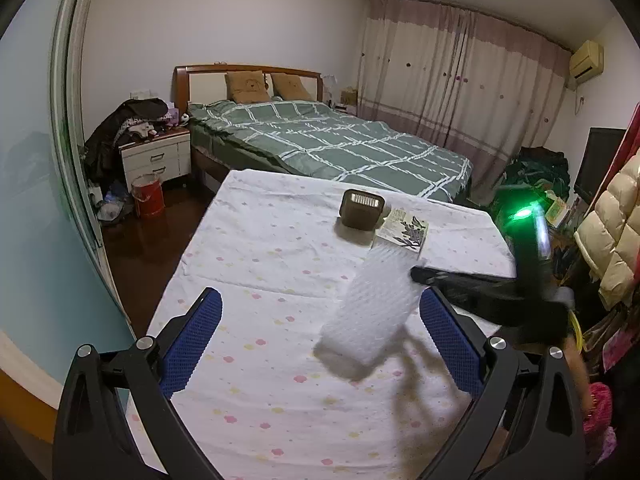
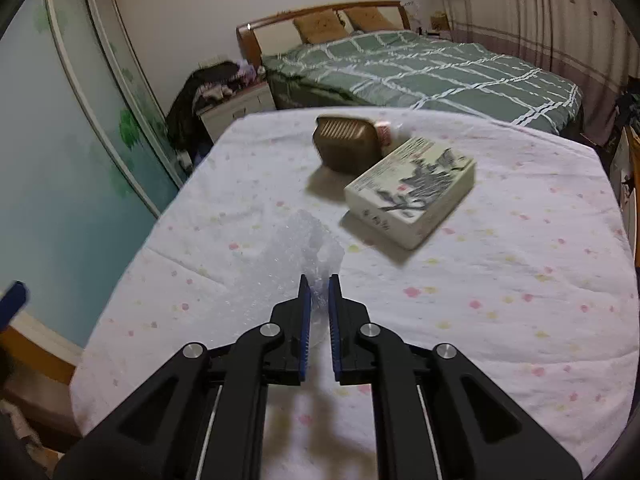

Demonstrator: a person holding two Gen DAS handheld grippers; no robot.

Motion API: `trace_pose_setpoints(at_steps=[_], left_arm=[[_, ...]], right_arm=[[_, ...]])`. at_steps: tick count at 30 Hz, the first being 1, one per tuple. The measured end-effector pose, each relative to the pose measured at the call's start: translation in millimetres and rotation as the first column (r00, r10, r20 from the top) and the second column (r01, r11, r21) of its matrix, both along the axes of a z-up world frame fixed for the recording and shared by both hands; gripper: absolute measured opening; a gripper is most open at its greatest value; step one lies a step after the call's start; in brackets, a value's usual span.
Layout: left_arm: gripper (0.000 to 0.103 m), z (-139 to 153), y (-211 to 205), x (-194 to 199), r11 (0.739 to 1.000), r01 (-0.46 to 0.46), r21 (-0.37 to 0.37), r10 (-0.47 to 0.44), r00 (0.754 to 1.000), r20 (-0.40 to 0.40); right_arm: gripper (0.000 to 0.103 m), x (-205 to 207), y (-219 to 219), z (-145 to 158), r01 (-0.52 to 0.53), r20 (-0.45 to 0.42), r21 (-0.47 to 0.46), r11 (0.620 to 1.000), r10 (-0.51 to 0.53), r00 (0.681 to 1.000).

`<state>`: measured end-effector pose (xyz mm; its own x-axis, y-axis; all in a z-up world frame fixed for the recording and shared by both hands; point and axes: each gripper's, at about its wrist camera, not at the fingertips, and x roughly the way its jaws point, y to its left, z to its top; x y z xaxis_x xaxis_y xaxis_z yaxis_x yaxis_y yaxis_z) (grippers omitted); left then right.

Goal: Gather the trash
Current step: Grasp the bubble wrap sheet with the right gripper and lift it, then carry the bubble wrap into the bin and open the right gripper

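Two tongs over counter (image 1: pixel 248 248): right tongs (image 2: pixel 319 280) clamped on bubble wrap (image 2: pixel 296 248), frame centre; left tongs (image 1: pixel 320 340) apart, nothing between.

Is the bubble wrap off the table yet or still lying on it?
Off the table: the bubble wrap hangs from the right gripper, casting a shadow on the tablecloth.

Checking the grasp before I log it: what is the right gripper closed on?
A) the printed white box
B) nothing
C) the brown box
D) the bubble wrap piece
D: in the right wrist view the right gripper pinches the bubble wrap between its blue pads, while the brown box and printed white box lie apart on the tablecloth.
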<state>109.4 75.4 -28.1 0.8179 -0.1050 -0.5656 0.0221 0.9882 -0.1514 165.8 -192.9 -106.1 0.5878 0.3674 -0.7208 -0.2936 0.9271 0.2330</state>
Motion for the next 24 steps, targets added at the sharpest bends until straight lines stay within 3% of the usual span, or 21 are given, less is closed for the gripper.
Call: trace_pose_setpoints(at_steps=[13,18,24], left_arm=[[0.098,-10,-29,15,0.998,0.063,0.01,-0.063,0.998,-0.031],[0.098,-12,-43,20,0.996,0.089,0.017,-0.088,0.995,-0.04],[0.098,-14,-66,28,0.992,0.126,0.031,-0.124,0.991,-0.054]], right_arm=[[0.008,-58,-99,46,0.139,0.142,0.018,0.99,-0.14,0.98],[0.008,-76,-159,52,0.278,0.18,-0.01,0.961,-0.272,0.945],[0.008,-90,-243,46,0.455,0.184,-0.047,0.889,-0.44,0.879]])
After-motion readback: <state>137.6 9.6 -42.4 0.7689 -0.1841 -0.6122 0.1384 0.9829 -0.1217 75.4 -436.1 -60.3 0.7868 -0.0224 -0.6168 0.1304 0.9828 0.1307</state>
